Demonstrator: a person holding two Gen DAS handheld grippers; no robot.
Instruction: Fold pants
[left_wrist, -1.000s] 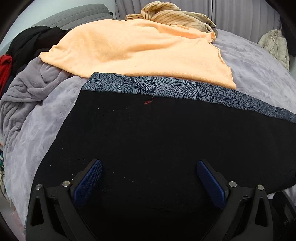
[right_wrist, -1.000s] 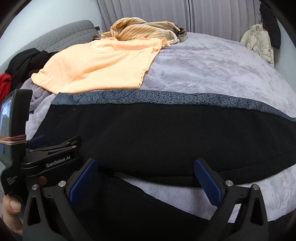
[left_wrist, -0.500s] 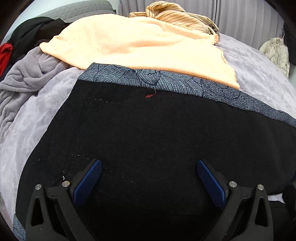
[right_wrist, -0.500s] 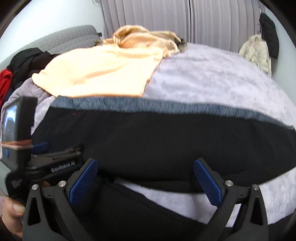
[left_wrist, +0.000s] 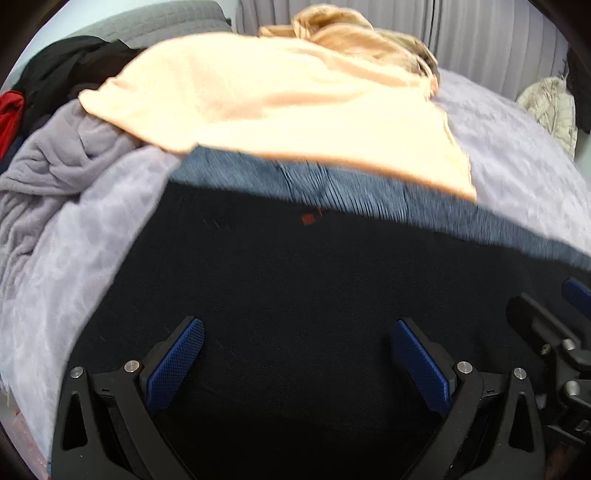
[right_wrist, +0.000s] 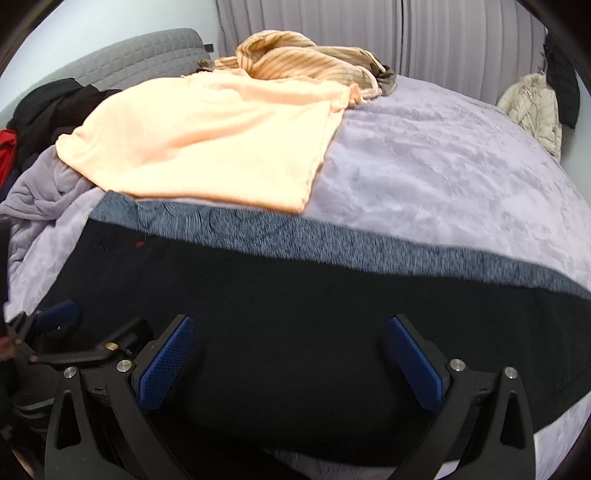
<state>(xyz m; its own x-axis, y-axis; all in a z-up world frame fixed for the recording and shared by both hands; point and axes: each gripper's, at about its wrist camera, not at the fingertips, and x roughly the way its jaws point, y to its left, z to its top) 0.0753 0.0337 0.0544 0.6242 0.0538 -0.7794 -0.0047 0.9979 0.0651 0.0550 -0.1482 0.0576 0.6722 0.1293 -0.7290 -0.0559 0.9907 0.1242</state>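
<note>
The black pants (left_wrist: 295, 288) lie flat across the near side of the bed, with a blue-grey patterned strip (left_wrist: 332, 184) along their far edge. They also fill the lower half of the right wrist view (right_wrist: 295, 317). My left gripper (left_wrist: 297, 354) is open and empty, just above the black cloth. My right gripper (right_wrist: 290, 350) is open and empty over the same cloth, farther right. The right gripper shows at the right edge of the left wrist view (left_wrist: 554, 332). The left gripper shows at the left edge of the right wrist view (right_wrist: 74, 332).
A peach cloth (right_wrist: 207, 144) lies on the lilac bedspread (right_wrist: 443, 177) behind the pants. A striped tan garment (right_wrist: 306, 55) sits at the back. Black and red clothes (right_wrist: 40, 110) and a bunched grey blanket (left_wrist: 44, 170) are at the left. A pale jacket (right_wrist: 535, 107) hangs at the right.
Both grippers have moved closer together over the pants. The right one has moved forward, so the lilac gap and lower black fold have dropped out of its view. Both stay open.
</note>
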